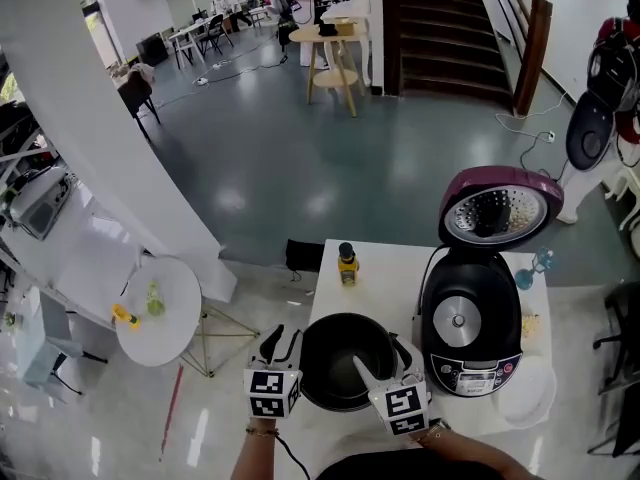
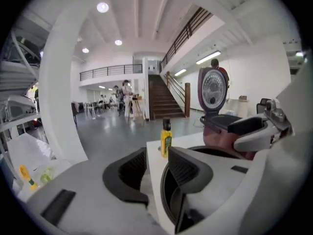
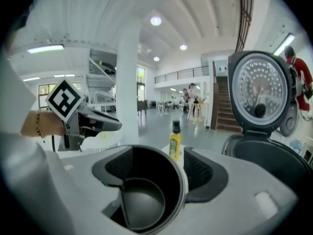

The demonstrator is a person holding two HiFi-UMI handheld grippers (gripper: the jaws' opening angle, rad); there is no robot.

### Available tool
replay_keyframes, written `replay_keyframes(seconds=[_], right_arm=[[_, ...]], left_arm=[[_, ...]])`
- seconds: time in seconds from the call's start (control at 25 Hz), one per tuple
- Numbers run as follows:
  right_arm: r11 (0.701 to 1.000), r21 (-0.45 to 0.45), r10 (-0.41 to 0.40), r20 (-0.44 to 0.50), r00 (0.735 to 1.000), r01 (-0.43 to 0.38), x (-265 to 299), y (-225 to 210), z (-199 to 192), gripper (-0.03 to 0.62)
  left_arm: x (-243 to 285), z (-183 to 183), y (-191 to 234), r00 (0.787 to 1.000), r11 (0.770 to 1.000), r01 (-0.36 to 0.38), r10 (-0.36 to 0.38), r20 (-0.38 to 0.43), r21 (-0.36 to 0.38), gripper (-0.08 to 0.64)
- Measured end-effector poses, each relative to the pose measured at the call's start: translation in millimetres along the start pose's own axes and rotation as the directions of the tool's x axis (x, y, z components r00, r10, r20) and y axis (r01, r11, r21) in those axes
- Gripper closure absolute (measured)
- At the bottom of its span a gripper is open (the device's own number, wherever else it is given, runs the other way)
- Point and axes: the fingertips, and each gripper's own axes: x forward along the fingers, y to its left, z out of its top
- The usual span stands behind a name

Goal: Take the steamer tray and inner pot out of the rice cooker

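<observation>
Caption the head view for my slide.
Black round inner pot on the white table between the open left gripper and open right gripper, beside the lid-up maroon-and-black rice cooker.

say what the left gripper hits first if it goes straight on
Probably the yellow bottle on the white table, straight ahead of the left gripper; depth is unclear, so the table top could come first.

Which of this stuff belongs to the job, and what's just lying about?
Job:
inner pot
rice cooker, lid up
white round tray, possibly the steamer tray

Lying about:
yellow bottle
round side table
</observation>
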Motion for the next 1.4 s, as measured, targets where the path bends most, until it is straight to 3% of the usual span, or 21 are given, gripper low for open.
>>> replay_keyframes(seconds=[0.12, 0.24, 0.32, 0.44, 0.56, 0.6, 0.72, 1.0, 1.4], right_arm=[[1.0, -0.018, -0.008, 0.162, 0.987, 0.011, -20, -6, 41, 0.291], [0.995, -0.007, -0.091, 0.29, 0.953, 0.097, -52, -32, 76, 0.475], [0.989, 0.006, -0.14, 0.336, 0.931, 0.147, -72, -51, 88, 0.591], [0.984, 0.069, -0.176, 0.355, 0.918, 0.162, -96, -71, 92, 0.591], [0.977, 0.111, -0.209, 0.357, 0.91, 0.181, -113, -86, 84, 0.592], [0.974, 0.118, -0.221, 0.352, 0.909, 0.191, -117, -90, 80, 0.592], [0.965, 0.143, -0.254, 0.335, 0.907, 0.218, -135, -102, 69, 0.592], [0.946, 0.2, -0.309, 0.311, 0.899, 0.256, -177, -122, 47, 0.592], [0.929, 0.205, -0.359, 0.301, 0.883, 0.308, -213, -148, 36, 0.592]], left_arm=[[-31, 34, -17, 0.981, 0.999, -0.016, 0.011, 0.194, 0.028, 0.42], [-65, 66, -27, 0.937, 0.998, -0.066, 0.063, 0.343, -0.002, 0.421], [-84, 80, -28, 0.911, 0.994, -0.108, 0.109, 0.398, -0.024, 0.422], [-107, 88, -28, 0.875, 0.985, -0.167, 0.172, 0.453, -0.052, 0.439], [-121, 81, -29, 0.855, 0.976, -0.185, 0.217, 0.472, -0.113, 0.51], [-123, 79, -31, 0.853, 0.975, -0.177, 0.219, 0.473, -0.133, 0.548], [-127, 77, -47, 0.857, 0.979, -0.129, 0.191, 0.478, -0.159, 0.561], [-123, 83, -89, 0.863, 0.988, -0.098, 0.144, 0.483, -0.119, 0.561], [-108, 94, -137, 0.885, 0.995, -0.038, 0.078, 0.46, -0.094, 0.561]])
